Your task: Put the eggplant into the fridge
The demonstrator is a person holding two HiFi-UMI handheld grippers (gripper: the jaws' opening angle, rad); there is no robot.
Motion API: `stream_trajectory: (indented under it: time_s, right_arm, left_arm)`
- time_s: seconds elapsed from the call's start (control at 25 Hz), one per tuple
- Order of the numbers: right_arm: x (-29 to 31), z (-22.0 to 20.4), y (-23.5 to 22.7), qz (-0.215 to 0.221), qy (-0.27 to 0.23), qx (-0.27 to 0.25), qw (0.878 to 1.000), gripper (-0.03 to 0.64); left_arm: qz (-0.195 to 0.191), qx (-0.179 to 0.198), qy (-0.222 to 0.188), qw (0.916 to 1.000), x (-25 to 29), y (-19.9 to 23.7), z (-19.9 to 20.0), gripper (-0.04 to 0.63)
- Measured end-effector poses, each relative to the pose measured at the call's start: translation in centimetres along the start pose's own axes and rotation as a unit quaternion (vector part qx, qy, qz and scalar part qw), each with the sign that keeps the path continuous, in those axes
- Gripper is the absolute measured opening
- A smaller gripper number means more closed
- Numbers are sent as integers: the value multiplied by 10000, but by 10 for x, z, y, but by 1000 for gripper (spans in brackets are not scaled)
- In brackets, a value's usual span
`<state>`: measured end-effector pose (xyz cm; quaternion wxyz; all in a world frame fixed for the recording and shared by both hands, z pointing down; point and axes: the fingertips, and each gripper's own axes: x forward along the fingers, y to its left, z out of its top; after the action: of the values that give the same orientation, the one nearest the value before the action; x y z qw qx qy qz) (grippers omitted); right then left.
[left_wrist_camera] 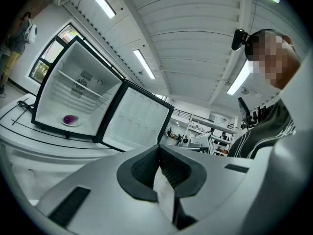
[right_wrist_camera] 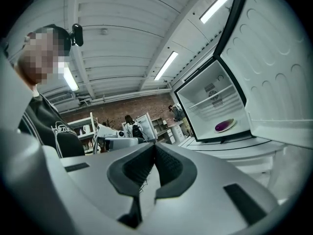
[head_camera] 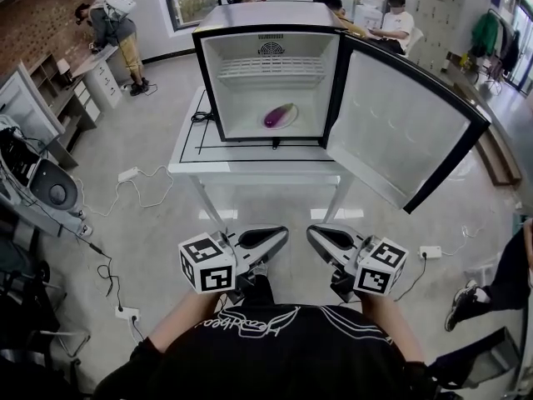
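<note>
A purple eggplant [head_camera: 280, 116] lies on a small white plate on the floor of the open mini fridge [head_camera: 271, 40], which stands on a white table [head_camera: 185, 163]. Both grippers hang low near my chest, well short of the table. My left gripper [head_camera: 281, 234] and right gripper [head_camera: 312, 234] are shut with nothing between the jaws, their tips turned toward each other. In the left gripper view the eggplant [left_wrist_camera: 71, 119] shows far off inside the fridge, beyond the shut left gripper [left_wrist_camera: 159, 152]. The right gripper view shows the eggplant [right_wrist_camera: 224, 126] past the shut right gripper [right_wrist_camera: 154, 149].
The fridge door [head_camera: 404, 132] swings wide open to the right, past the table's edge. Cables and power strips [head_camera: 127, 174] lie on the floor to the left of the table. Desks and a shelf [head_camera: 58, 98] stand at left. People are at the back and at the right edge.
</note>
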<state>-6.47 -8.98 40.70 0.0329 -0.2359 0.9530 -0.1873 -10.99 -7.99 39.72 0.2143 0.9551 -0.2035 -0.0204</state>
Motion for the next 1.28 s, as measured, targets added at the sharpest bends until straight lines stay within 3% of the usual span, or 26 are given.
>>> stream_trajectory:
  time_s: [0.6,1.28]
  right_arm:
    - [-12,-11,-8,-298,129,87,9994,5]
    - [1,-17,-8,-289,221,18,9993,6]
  left_arm:
    - [-36,-39,36,10000,8,-8,-5,8]
    - [142,127,18,9998,2,7,-4,8]
